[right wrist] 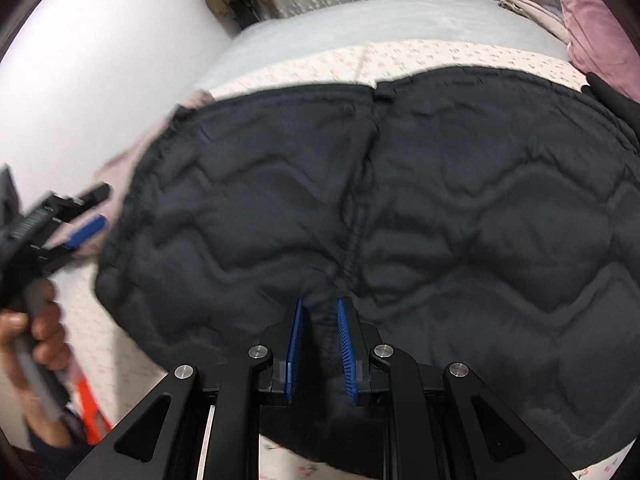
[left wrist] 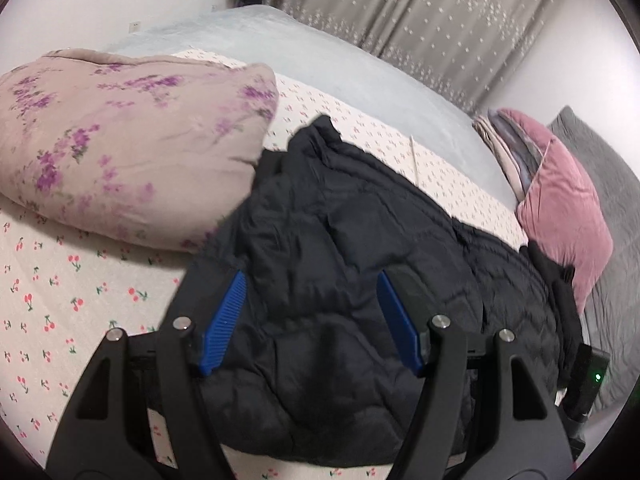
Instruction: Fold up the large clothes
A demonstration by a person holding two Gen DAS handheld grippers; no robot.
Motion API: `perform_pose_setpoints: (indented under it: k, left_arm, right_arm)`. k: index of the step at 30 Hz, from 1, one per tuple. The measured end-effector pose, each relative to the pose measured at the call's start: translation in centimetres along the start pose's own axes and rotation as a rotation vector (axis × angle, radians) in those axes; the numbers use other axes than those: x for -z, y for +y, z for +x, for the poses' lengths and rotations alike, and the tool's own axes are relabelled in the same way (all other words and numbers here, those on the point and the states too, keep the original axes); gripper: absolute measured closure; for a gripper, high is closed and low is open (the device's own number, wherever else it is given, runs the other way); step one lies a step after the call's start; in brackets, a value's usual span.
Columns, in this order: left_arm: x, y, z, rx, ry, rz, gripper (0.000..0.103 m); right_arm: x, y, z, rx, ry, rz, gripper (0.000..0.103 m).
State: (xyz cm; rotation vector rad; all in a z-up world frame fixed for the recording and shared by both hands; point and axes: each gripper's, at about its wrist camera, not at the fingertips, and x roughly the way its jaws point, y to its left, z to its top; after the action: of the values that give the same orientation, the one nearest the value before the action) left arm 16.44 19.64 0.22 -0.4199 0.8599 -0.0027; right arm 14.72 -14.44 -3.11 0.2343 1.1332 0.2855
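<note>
Padding in wavy quilted seams marks the black jacket (right wrist: 400, 208), which lies spread across the near part of the bed (left wrist: 360, 80), over the cherry-print sheet (left wrist: 60, 300). In the right wrist view the right gripper (right wrist: 319, 344) has its blue fingers (right wrist: 345, 344) drawn narrow around the jacket's centre seam at the near edge; a ridge of fabric sits between them, pinched. In the left wrist view the left gripper (left wrist: 312, 320) hovers over the jacket's end with its blue fingers (left wrist: 224, 320) spread wide, nothing between them but the cloth below. The same gripper shows at the left side of the right wrist view, blurred, gripped by the person's left hand (right wrist: 44, 340), just beside the jacket's edge.

A folded floral quilt (left wrist: 120, 140) sits on the sheet toward the bed's far left, touching the jacket's border. A pink cushion (left wrist: 560, 208) rests at the right side of the bed, with a grey cushion (left wrist: 600, 160) behind it. A pale blue blanket (left wrist: 320, 52) covers the far part of the bed, and grey patterned curtains (left wrist: 440, 12) hang beyond.
</note>
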Motion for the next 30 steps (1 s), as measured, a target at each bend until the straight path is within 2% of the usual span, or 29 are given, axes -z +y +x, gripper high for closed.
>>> perform_pose_setpoints:
  k: [4,10,14,17,18,19,22,23,25,26,30]
  left_arm:
    - [0.7,-1.1,-0.1,-0.024,0.001,0.055,0.034]
    - [1.5,-3.6,0.3,-0.024,0.021,0.099,0.034]
    - [2.4,-6.0,0.3,-0.014,0.032,0.158,0.034]
    - [3.4,-7.8,0.0,-0.012,0.041,0.208,0.034]
    - [3.8,-8.5,0.0,-0.008,0.046,0.223,0.034]
    - [4.1,-8.9,-0.1,-0.005,0.048,0.235,0.034]
    - [5.5,-10.8,-0.2,-0.007,0.058,0.297,0.034]
    - [6.2,-11.6,-0.1,-0.007,0.065,0.327,0.034]
    - [7.2,-12.9,0.0,-0.010,0.074,0.369,0.034]
    - [7.8,-13.5,0.0,-0.010,0.078,0.390,0.034]
    - [9.4,-15.3,0.0,-0.019,0.084,0.439,0.034]
  right_arm:
    - [0.4,-0.3,0.7,-0.001,0.008,-0.013,0.084]
    - [0.3,-2.3,2.8,-0.056,0.050,0.057,0.085]
    - [0.7,-4.0,-0.5,-0.110,0.006,0.129,0.082]
    - [1.3,-5.7,-3.7,-0.037,-0.073,0.115,0.075]
    - [1.6,-7.0,-5.1,0.018,-0.113,0.136,0.074]
    - [2.2,-8.1,-6.0,0.050,-0.143,0.161,0.069]
    - [4.0,-10.2,-8.6,0.148,-0.217,0.202,0.037]
    - [4.8,-10.5,-9.5,0.202,-0.245,0.191,0.031]
    - [6.1,-11.3,-11.0,0.294,-0.295,0.200,0.029]
    - [6.8,-12.4,-11.9,0.310,-0.314,0.227,0.026]
    - [8.8,-17.1,-13.9,0.209,-0.330,0.449,0.022]
